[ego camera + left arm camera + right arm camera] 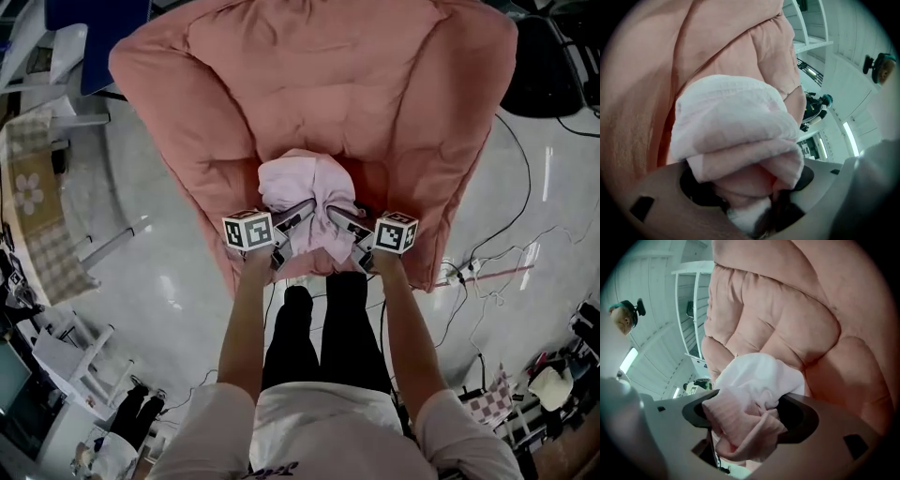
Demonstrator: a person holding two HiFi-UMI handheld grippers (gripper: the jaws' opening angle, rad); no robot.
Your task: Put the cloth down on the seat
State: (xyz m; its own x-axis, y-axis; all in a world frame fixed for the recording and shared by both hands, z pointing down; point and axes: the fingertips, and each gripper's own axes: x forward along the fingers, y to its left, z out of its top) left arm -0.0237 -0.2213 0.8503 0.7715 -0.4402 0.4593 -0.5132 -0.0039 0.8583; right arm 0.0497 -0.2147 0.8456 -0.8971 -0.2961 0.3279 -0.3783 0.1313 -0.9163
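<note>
The left gripper [296, 216] and the right gripper [343, 218], side by side, each clamped a bunched fold of the pale pink cloth [302, 183]. The cloth was heaped between them at the front of the seat [380, 187] of a salmon-pink padded armchair [319, 75].

Power strip [466, 268], checked mat [42, 225]

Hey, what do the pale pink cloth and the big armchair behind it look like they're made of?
The cloth looks like soft woven fabric, probably cotton, with a matte finish: a faint grid weave shows and it bunches in loose folds. The armchair looks like thick padding under a matte, suede-like or velvety fabric, possibly microfibre: puffy stitched cushions, soft shading, no shine.
</note>
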